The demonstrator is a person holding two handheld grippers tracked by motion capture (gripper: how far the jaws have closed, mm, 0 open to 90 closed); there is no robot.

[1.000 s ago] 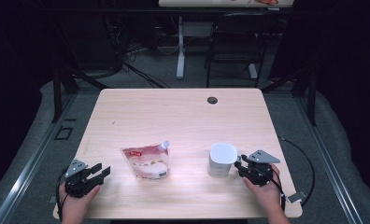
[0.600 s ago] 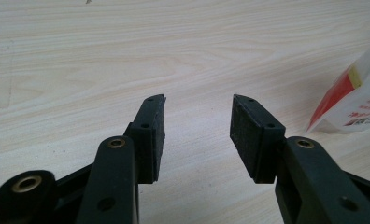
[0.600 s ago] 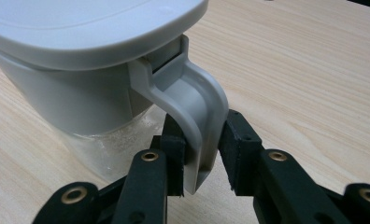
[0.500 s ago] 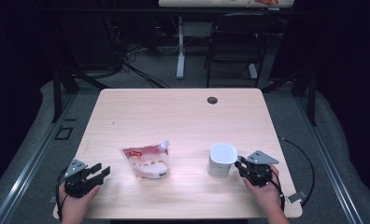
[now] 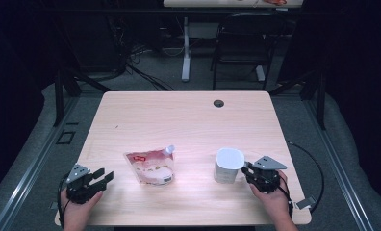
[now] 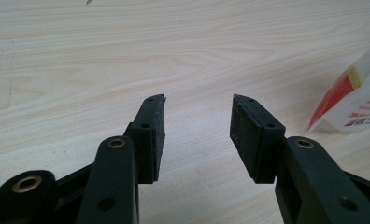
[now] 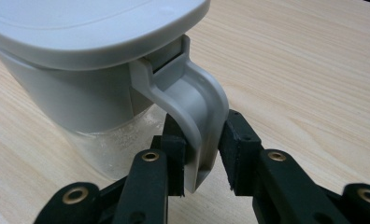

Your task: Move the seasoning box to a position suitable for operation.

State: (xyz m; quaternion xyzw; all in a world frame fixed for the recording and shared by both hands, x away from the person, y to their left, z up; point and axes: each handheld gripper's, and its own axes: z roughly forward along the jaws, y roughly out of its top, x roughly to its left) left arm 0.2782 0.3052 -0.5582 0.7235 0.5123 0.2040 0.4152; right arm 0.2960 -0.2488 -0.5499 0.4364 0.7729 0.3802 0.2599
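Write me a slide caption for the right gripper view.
Right gripper, jaws just closed, clamps the grey handle of a lidded white jug standing on the wooden table.

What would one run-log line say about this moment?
right claw: just closed on grey plastic jug's handle | left claw: open, empty | red-and-white spouted pouch: lying untouched

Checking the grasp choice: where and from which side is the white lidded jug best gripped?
By its handle, from the person's right: it juts toward the right gripper, a flat strap narrow enough for the jaws, which have just closed on it. The jug body looks too wide.
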